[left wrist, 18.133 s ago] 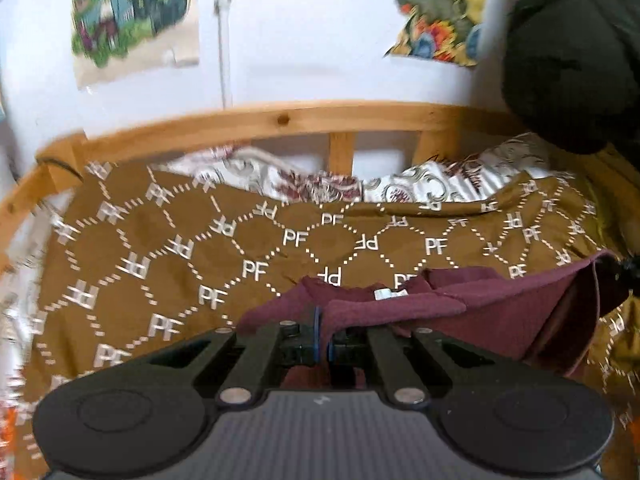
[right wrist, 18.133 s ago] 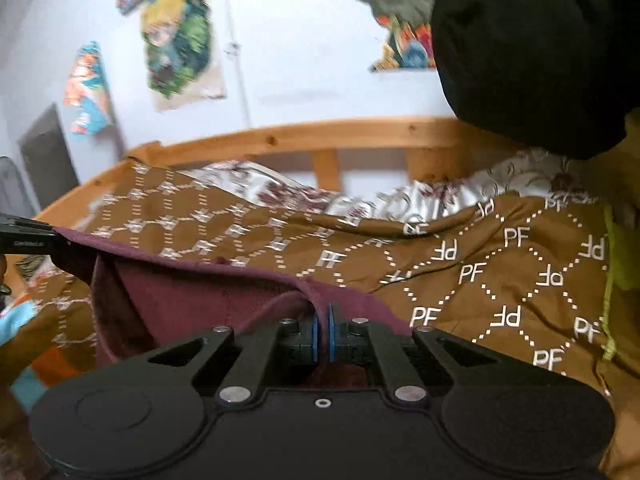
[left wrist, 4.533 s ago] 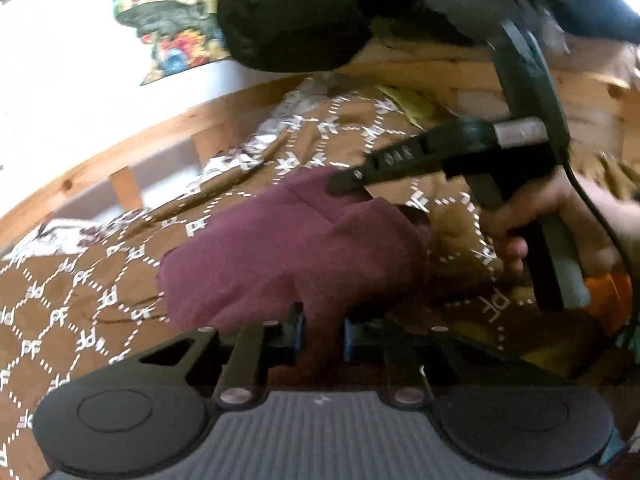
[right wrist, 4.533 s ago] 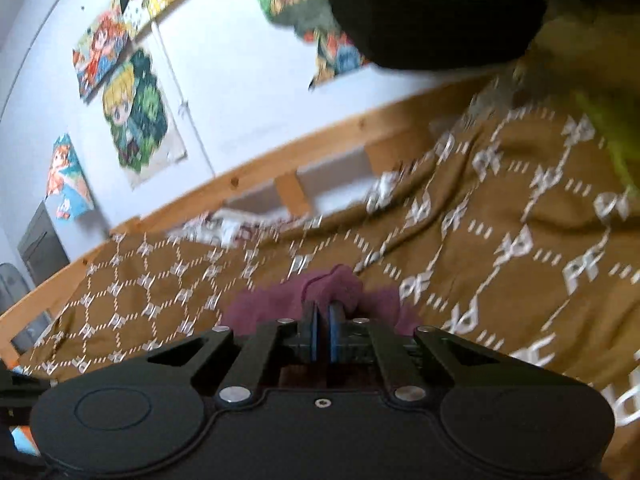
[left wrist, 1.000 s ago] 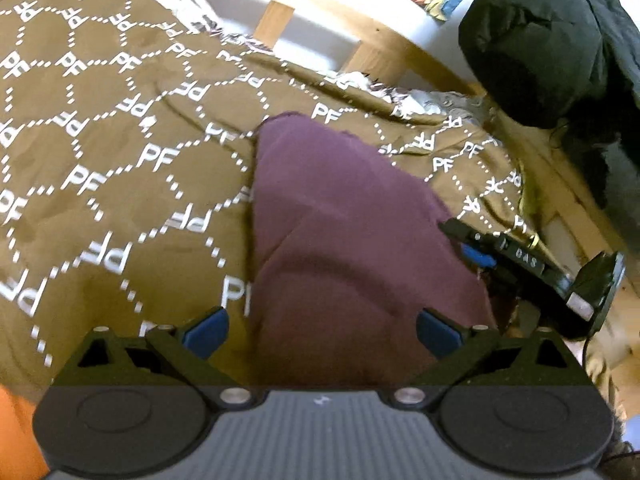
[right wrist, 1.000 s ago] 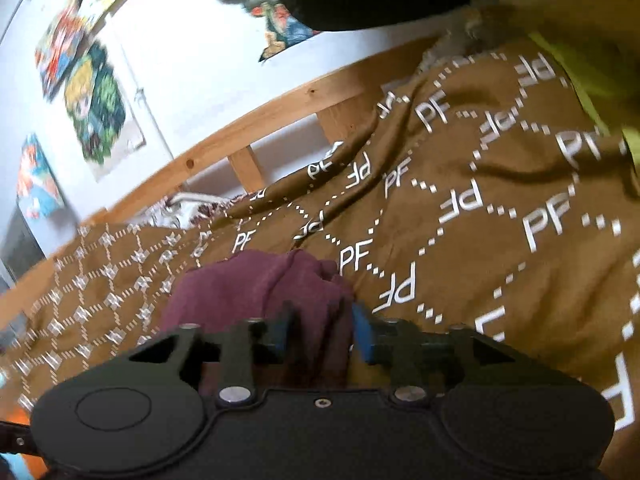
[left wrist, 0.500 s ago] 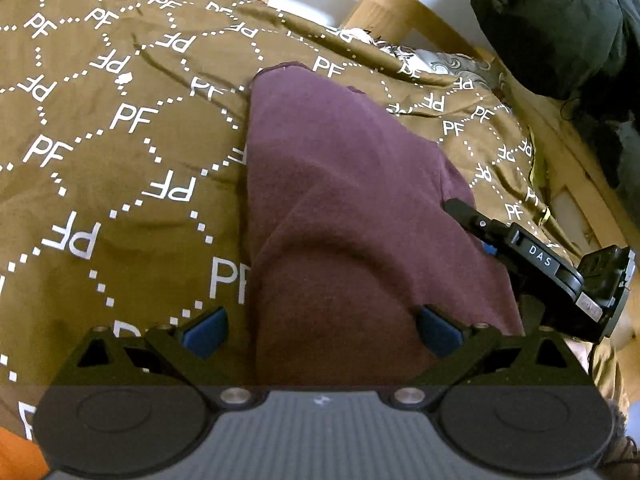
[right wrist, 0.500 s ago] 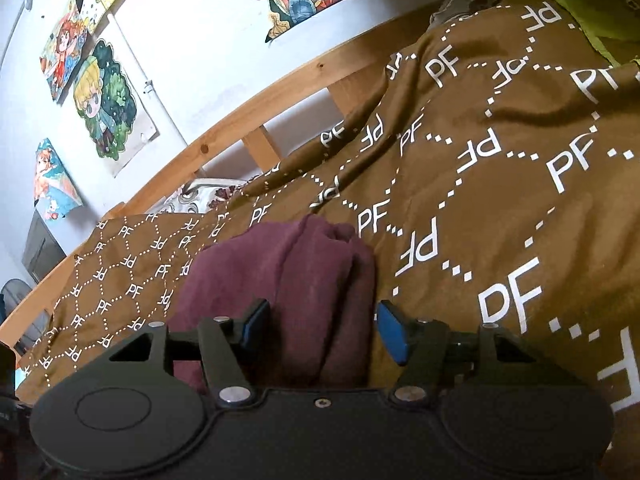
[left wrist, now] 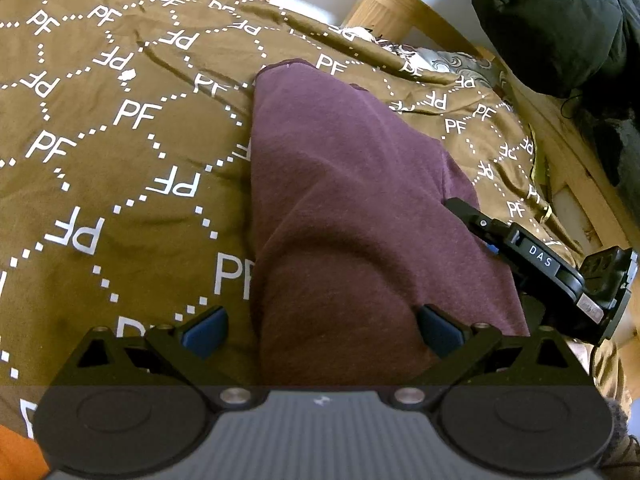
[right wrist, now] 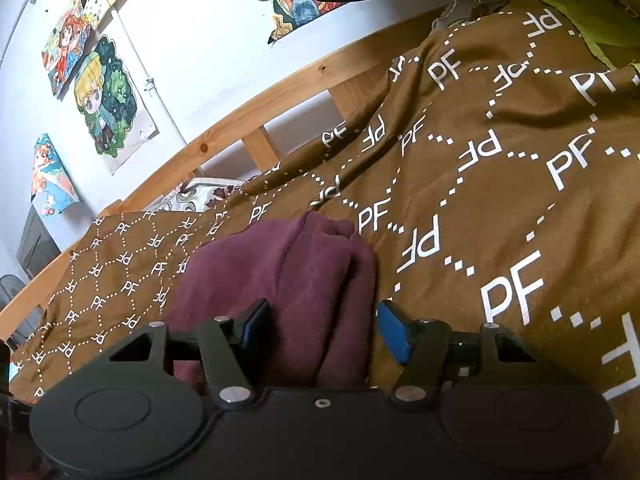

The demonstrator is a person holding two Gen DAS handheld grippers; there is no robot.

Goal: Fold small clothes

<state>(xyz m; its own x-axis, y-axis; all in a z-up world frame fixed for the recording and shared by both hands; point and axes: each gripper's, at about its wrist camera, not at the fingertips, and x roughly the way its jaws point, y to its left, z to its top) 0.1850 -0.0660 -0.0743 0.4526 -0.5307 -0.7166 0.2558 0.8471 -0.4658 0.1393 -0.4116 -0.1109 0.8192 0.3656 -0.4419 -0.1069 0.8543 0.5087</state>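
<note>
Left wrist: folded maroon garment [left wrist: 344, 200] (on brown blanket [left wrist: 120, 140]).

Maroon garment [left wrist: 352, 200] – soft matt knit; brown bedspread [left wrist: 120, 160] – smooth printed cloth; bed rail [right wrist: 256, 108] – bare wood.

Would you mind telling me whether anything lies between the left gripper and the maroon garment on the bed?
Nothing visible does: the left gripper is open right over the maroon garment, whose near end lies between its pads.
</note>
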